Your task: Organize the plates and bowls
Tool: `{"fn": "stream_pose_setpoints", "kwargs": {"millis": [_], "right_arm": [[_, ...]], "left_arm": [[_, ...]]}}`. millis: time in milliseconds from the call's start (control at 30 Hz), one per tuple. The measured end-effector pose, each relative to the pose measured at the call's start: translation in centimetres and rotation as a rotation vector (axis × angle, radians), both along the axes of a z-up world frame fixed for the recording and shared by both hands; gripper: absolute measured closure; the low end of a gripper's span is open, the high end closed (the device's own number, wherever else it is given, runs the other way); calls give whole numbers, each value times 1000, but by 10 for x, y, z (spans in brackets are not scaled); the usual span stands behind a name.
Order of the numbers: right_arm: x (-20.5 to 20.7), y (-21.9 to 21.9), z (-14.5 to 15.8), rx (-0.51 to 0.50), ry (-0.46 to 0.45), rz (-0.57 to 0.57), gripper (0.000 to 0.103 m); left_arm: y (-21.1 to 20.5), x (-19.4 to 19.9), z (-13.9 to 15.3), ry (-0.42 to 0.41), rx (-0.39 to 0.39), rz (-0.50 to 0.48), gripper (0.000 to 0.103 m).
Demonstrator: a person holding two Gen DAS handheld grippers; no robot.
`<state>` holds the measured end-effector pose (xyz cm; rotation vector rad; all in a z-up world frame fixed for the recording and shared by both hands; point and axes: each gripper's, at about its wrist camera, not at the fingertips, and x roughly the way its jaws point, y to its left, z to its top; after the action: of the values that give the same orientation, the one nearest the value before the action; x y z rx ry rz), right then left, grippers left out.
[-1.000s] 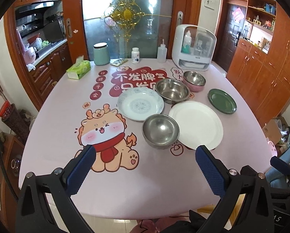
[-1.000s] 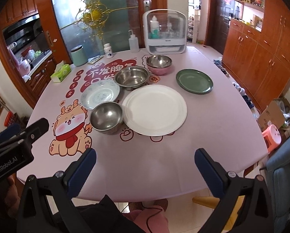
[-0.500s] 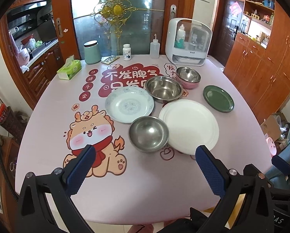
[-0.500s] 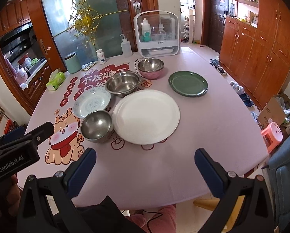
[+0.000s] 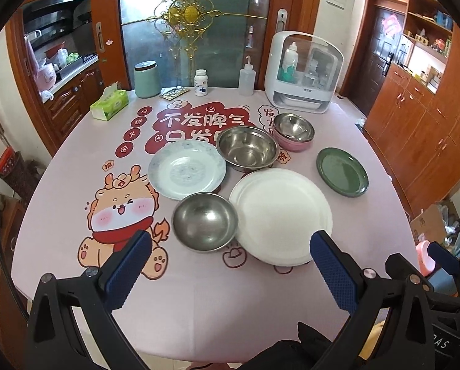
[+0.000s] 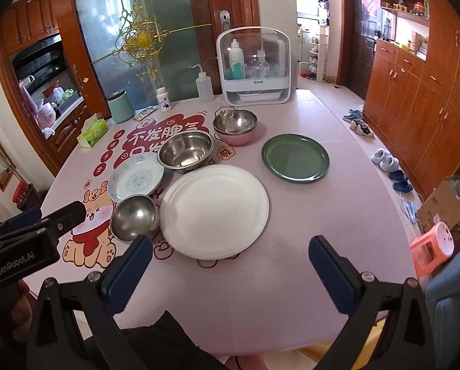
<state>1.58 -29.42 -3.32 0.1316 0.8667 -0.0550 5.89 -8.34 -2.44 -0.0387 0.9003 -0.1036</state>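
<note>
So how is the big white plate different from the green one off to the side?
The white plate looks clearly wider than the green plate. The white one sits nearer the grippers, close beside the small steel bowl and the larger steel bowl; the green one lies apart, with bare tablecloth all around it. The green plate has a raised darker rim, the white a flatter edge. Both are round, empty and flat on the table.

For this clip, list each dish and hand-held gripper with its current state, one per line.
Left hand-held gripper: open, empty.
Right hand-held gripper: open, empty.
Large white plate: flat on table, empty.
Green plate: flat, empty, apart from the others.
Patterned plate: flat, empty.
Small steel bowl: upright, empty.
Large steel bowl: upright, empty.
Pink bowl: upright, holds a steel bowl nested inside.
</note>
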Motion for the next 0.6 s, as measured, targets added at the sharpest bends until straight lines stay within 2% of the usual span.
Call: {"fn": "stream_pose_setpoints", "kwargs": {"millis": [200, 600], "right_arm": [[20, -27, -3, 15, -12, 49, 1], [74, -65, -15, 29, -21, 192, 1]], "left_arm": [[-16, 7, -7, 17, -11, 61, 1], [-33, 28, -34, 94, -96, 208, 1]]}}
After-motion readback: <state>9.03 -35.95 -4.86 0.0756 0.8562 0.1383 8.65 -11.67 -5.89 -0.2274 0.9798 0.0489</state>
